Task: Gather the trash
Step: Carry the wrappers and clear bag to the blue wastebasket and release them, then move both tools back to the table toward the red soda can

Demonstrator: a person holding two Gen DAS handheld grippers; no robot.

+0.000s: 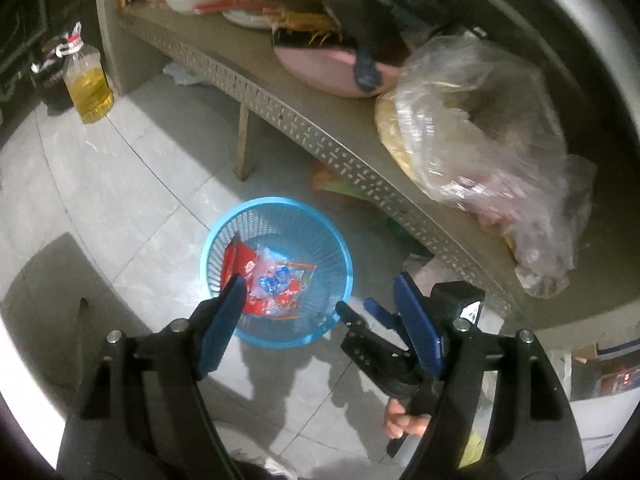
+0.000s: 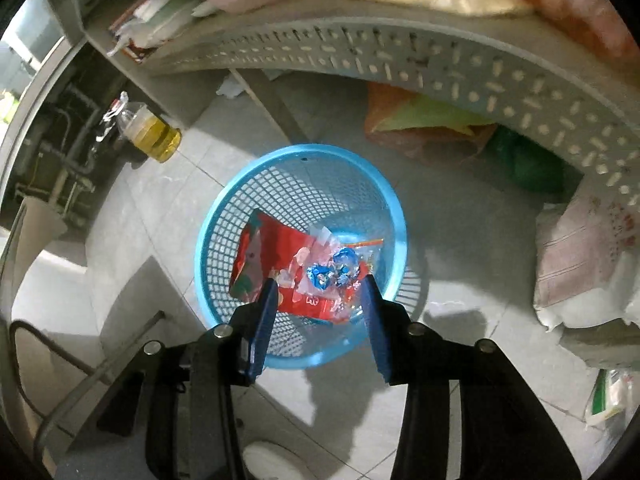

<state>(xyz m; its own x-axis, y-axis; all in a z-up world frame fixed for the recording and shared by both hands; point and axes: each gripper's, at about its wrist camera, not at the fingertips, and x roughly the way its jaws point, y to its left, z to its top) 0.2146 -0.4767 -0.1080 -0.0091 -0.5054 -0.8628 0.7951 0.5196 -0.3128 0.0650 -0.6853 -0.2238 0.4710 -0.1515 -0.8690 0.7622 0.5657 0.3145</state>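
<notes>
Trash lay in the blue mesh wastebasket (image 2: 208,240) on the grey tiled floor (image 2: 460,240): a red wrapper (image 2: 276,240), crumpled blue foil (image 2: 340,268) and clear plastic scraps, all resting at the bottom. Both grippers hung above it. The right gripper (image 2: 320,304) had its blue fingers (image 2: 262,320) spread wide with nothing between them, directly over the basket's near rim. The left gripper (image 1: 320,300) was likewise wide apart and empty, higher and further back.

Only the left wrist view showed the right gripper from outside, with the person's hand (image 1: 404,420) on its handle, and the shelf top (image 1: 248,52) carrying a pink basin (image 1: 320,68) and a clear plastic bag (image 1: 480,132) of pale contents. Only the right wrist view showed what sat beneath the perforated shelf edge (image 2: 440,68): an orange-and-green bag (image 2: 420,124) and a pale printed sack (image 2: 580,256) just beside the basket.

A bottle of yellow oil (image 2: 156,132) stood on the floor, well apart from the basket.
</notes>
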